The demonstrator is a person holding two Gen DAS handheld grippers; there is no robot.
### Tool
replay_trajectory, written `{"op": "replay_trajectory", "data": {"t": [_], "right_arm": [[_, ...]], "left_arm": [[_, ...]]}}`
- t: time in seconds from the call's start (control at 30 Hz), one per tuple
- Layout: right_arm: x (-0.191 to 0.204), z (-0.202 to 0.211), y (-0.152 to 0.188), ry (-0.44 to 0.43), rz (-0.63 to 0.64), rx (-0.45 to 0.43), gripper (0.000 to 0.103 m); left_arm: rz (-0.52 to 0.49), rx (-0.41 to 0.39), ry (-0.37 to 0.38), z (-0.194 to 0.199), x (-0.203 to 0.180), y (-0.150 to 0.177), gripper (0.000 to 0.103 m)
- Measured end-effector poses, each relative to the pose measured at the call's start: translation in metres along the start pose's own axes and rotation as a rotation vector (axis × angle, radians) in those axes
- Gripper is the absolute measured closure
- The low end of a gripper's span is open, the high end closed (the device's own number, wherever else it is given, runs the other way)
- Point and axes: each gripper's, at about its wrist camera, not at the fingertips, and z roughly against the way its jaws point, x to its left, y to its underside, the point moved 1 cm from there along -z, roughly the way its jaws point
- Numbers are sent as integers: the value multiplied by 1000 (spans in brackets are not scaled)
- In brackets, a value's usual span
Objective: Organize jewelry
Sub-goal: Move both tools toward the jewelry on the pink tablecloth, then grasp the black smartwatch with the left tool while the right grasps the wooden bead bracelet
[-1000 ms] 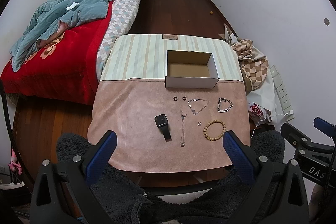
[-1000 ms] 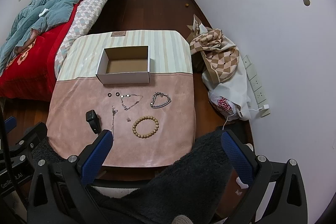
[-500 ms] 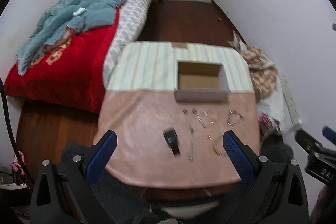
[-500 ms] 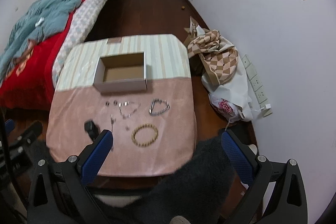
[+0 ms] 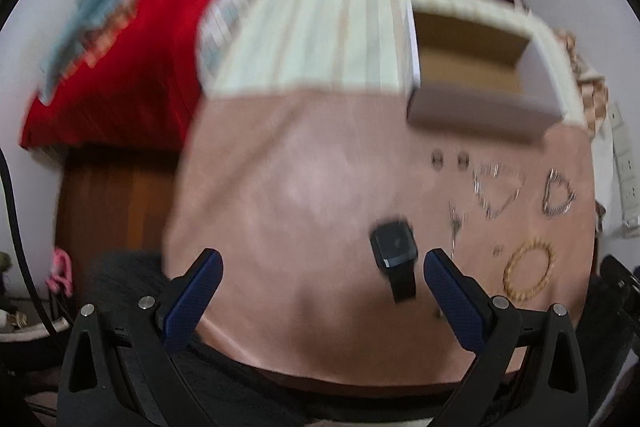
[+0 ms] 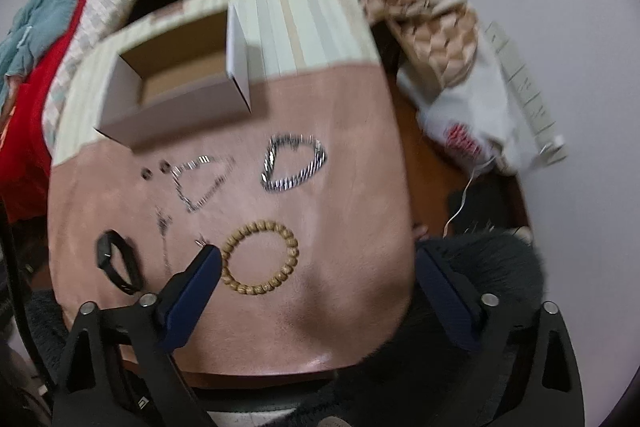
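An open cardboard box stands at the back of the pink-covered table. In front of it lie two small dark rings, a thin silver chain, a thick silver bracelet, a wooden bead bracelet, a pendant necklace and a black smartwatch. My left gripper is open above the table's near edge, the watch just inside its right finger. My right gripper is open, its left finger beside the bead bracelet.
A bed with a red blanket and teal quilt stands to the left. A checkered bag and white plastic bag lie on the floor to the right by the wall. A door is at the back. Dark fuzzy fabric lies near me.
Both grippers have moved forward and down toward the table, so the jewelry looks larger and nearer. Both stay open. Nothing on the table has moved.
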Motion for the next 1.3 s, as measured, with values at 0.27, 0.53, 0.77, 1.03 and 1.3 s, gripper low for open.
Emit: {"op": "replay_trajectory", "data": {"t": [0.27,0.53,0.77,1.03,1.3], "right_arm": [[-4,-73,14,-1,-17,100,23],[2,-101,22,-27,-16,152,49],[8,-99,23,0,36,77,71],[17,-94,20,1,36,80,93],[8,-91,20,-70,-10,83,94]], "left_arm": [[47,174,174,-62,-31,12,14],[10,148,163,-77,-48,9,84],[-51,89,103,-70,-58,10,84],[-73,67,86,-66,-62,10,84],[-92,19,82,-53,-66,1,84]]}}
